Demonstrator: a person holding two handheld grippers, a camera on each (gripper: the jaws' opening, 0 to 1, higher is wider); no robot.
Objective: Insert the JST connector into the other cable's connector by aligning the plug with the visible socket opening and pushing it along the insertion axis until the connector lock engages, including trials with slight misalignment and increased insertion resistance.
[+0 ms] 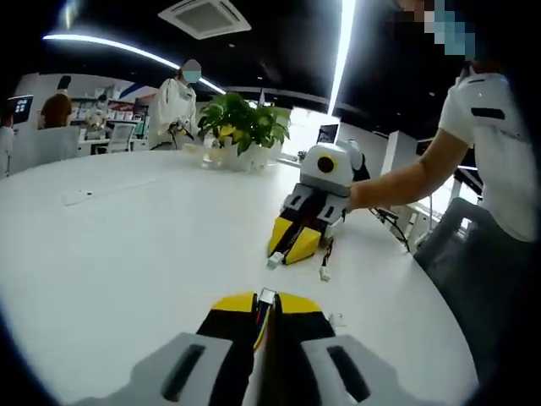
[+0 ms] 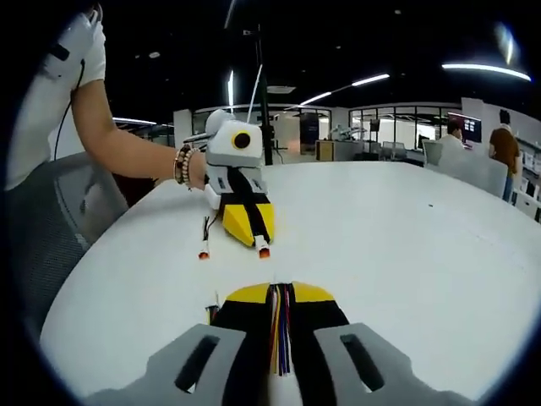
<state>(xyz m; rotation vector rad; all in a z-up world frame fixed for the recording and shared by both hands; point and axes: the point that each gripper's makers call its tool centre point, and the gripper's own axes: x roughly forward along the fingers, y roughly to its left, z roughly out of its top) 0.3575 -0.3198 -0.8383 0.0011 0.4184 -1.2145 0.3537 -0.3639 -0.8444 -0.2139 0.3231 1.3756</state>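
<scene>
White desk (image 1: 127, 245) lying bare between the two hand-held grippers, giving an open lane along its surface. Right hand-held gripper (image 1: 287, 251) sitting ahead in the left gripper view, jaws pressed together on a cable; a loose white connector (image 1: 325, 273) lying just beside it on the desk. Left hand-held gripper (image 2: 251, 239) facing in the right gripper view, with a red-tipped cable end (image 2: 203, 252) resting near it. Potted plant (image 1: 245, 127) standing well behind at the far edge. Grey chair (image 2: 51, 228) crowding the desk's near side.
</scene>
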